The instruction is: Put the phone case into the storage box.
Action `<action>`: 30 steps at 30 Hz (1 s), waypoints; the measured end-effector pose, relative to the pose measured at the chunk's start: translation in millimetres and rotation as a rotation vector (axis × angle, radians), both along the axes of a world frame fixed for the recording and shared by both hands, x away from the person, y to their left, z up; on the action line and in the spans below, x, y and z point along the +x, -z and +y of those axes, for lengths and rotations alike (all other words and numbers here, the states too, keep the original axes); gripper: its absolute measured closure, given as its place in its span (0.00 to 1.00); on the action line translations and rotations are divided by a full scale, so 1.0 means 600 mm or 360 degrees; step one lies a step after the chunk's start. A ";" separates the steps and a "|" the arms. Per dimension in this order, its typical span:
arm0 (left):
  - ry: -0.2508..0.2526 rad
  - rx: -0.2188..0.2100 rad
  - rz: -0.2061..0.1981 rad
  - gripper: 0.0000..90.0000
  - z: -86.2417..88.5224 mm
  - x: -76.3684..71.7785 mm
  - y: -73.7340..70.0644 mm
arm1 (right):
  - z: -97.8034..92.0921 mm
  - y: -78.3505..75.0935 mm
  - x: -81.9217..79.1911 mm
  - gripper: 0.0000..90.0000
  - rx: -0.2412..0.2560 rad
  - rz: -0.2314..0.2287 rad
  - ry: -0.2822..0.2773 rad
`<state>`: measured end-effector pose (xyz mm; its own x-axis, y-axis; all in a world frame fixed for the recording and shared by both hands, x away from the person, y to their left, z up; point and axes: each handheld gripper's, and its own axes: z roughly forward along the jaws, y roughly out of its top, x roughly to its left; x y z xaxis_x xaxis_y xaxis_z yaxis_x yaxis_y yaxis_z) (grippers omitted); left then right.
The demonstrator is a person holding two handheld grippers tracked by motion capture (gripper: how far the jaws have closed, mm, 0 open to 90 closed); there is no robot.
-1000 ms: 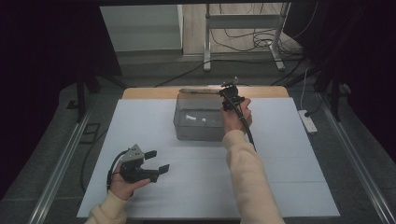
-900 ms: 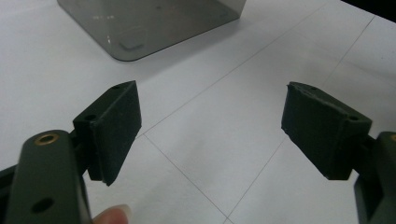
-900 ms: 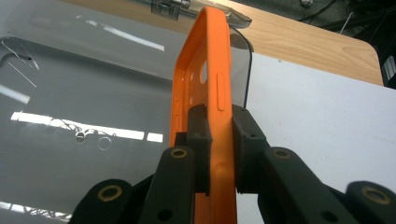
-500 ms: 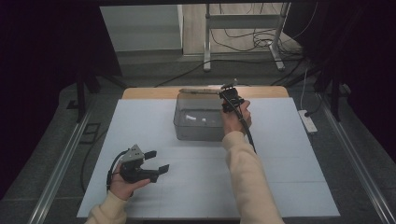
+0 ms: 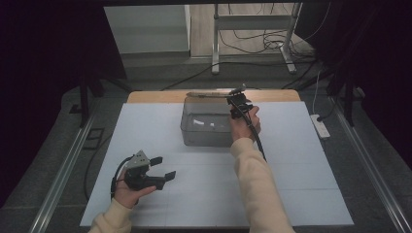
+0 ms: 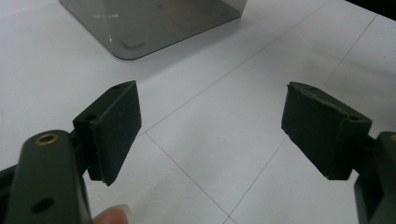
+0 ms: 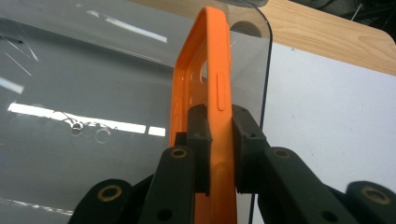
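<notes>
An orange phone case [image 7: 210, 70] stands on edge between the jaws of my right gripper [image 7: 219, 116], which is shut on its lower side. The case is held over the right end of a clear grey plastic box [image 7: 93, 93]. From the high view, the right gripper [image 5: 239, 104] hovers at the box's [image 5: 206, 127] far right corner. My left gripper [image 5: 163, 167] rests low over the white table cover at the front left, jaws wide open with nothing between them [image 6: 210, 116]. A corner of the box [image 6: 154, 23] lies ahead of it.
A white sheet [image 5: 291, 170] covers the table, with a wooden strip [image 5: 155, 96] bare at the far edge. A white power strip [image 5: 320, 125] lies on the floor at the right. Metal rails [image 5: 63, 170] run along both sides.
</notes>
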<state>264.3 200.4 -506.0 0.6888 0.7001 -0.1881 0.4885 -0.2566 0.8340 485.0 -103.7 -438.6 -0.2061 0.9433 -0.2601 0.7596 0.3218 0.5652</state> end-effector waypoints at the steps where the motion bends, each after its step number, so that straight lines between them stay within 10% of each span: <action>1: 0.0000 0.0000 0.0000 0.22 0.000 0.000 0.000 | 0.000 0.000 0.000 0.88 -0.0002 0.0003 0.0000; 30: 0.0001 -0.0001 0.0000 0.22 0.000 0.000 0.000 | 0.007 0.021 0.000 0.88 -0.0058 0.0011 0.0017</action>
